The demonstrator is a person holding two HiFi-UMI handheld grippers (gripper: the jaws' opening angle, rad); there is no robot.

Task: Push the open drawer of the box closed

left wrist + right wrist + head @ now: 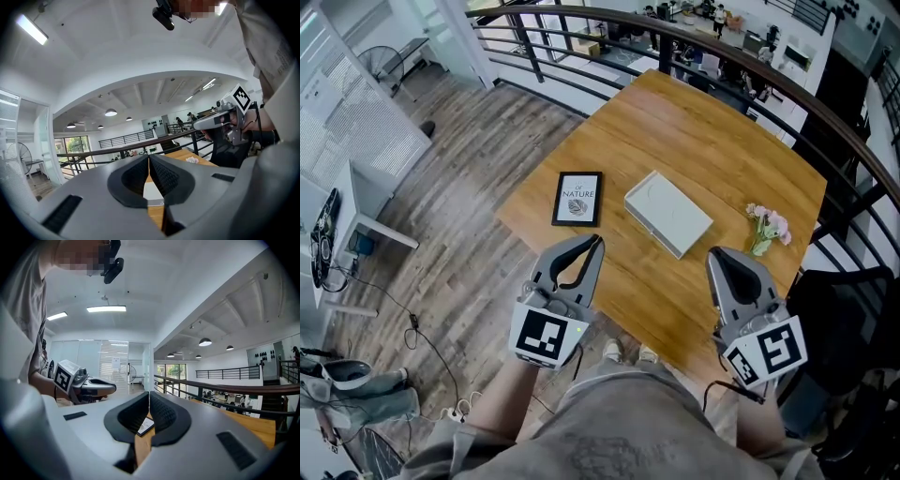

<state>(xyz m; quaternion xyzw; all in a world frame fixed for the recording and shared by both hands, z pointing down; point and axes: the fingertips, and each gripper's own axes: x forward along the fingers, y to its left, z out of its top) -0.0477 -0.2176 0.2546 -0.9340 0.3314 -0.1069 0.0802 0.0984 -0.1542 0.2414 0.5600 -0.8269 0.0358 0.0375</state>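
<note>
A flat white box (667,214) lies at an angle in the middle of the wooden table (712,150); from here I cannot tell how far its drawer stands out. My left gripper (597,242) hovers over the table's near edge, to the near left of the box, with its jaws shut and nothing between them. My right gripper (718,254) is held to the near right of the box, also shut and empty. In the left gripper view a strip of the box (153,191) shows below the closed left gripper (149,157). The right gripper (149,394) is raised and level.
A black-framed picture (577,198) lies flat to the left of the box, and it shows as the frame (145,426) under the right jaws. A small bunch of pink flowers (767,228) stands at the right. A dark railing (741,66) curves behind the table.
</note>
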